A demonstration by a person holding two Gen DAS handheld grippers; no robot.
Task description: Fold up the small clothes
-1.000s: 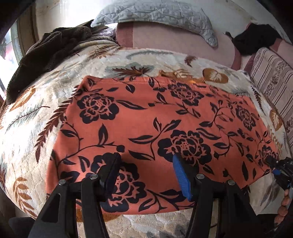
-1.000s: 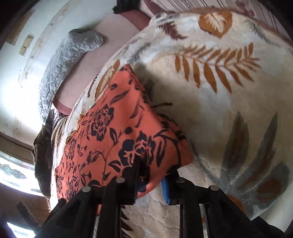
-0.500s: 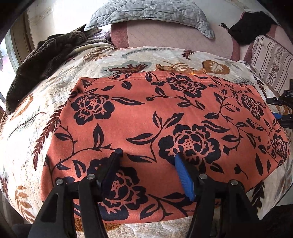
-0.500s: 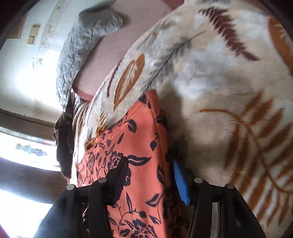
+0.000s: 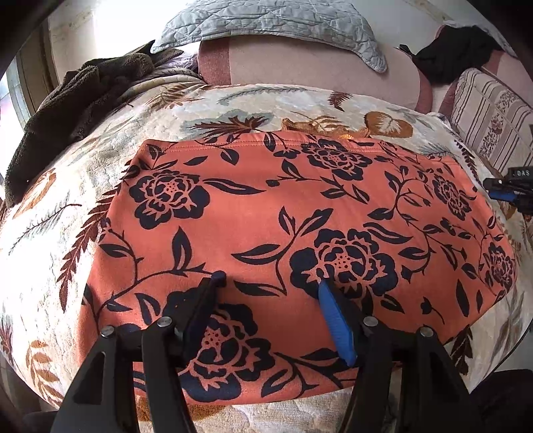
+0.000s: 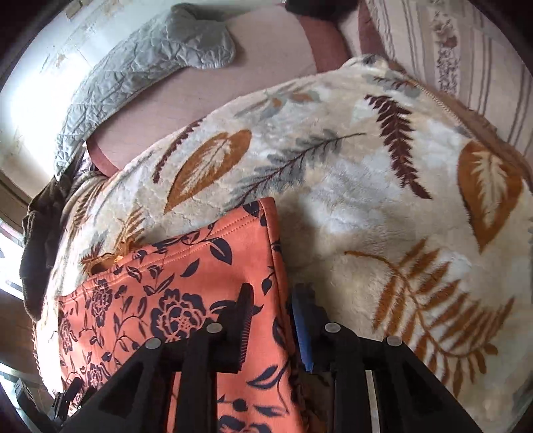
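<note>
An orange garment with black flowers (image 5: 283, 216) lies flat on a leaf-patterned blanket (image 5: 83, 186). My left gripper (image 5: 269, 283) is open and hovers over the garment's near edge, holding nothing. My right gripper (image 6: 274, 293) is open with its jaws either side of the garment's right edge (image 6: 276, 253), one jaw over the cloth and one over the blanket (image 6: 366, 200). The right gripper also shows at the far right of the left wrist view (image 5: 509, 193).
A grey quilted pillow (image 5: 266, 23) and a pink cushion (image 5: 316, 66) lie behind the blanket. A dark brown cloth (image 5: 73, 100) is heaped at the back left, a black cloth (image 5: 456, 56) at the back right. A striped cushion (image 5: 489, 126) borders the right side.
My right gripper let go of the garment's near right corner and moved up along its right edge toward the far corner. The garment now lies flatter. The left gripper barely moved.
</note>
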